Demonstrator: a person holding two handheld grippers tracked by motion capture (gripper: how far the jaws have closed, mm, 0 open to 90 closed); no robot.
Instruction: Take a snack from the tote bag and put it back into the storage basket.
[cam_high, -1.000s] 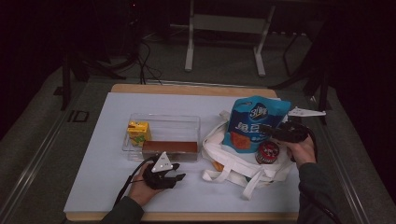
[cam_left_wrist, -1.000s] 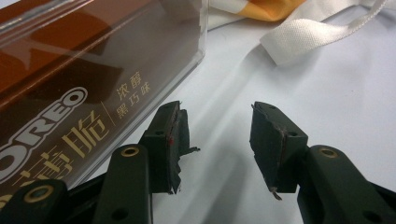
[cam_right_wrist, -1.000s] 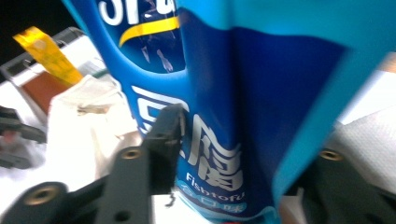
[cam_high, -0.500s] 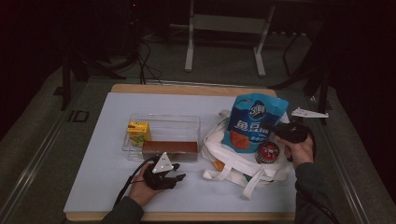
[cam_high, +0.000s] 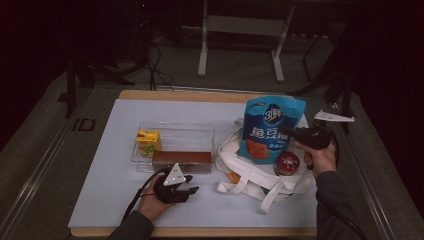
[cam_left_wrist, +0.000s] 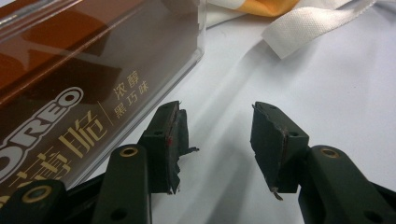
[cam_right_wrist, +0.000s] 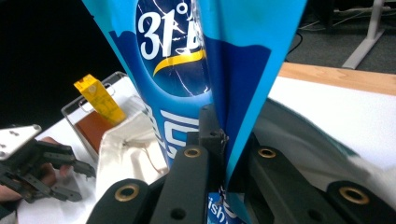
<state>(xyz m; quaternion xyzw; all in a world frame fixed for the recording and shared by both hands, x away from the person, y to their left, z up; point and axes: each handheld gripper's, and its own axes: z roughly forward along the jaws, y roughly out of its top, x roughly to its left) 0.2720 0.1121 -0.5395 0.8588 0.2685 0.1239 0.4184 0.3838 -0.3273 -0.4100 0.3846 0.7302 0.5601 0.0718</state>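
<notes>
A blue snack bag stands upright over the white tote bag at the right of the table. My right gripper is shut on the blue bag's right edge; in the right gripper view the foil is pinched between the closed jaws. My left gripper rests on the table near the front, pointing right, just in front of a brown Oreo box. Its jaws stand half apart with nothing between them, the box close on their left.
The Oreo box and a yellow drink carton sit in a clear plastic tray. A red-lidded can and something orange lie in the tote. A tote strap trails on the white table cover. Stands and cables crowd the floor behind.
The blue bag has straightened up a little at the right gripper. The left hand and its gripper have stayed where they were.
</notes>
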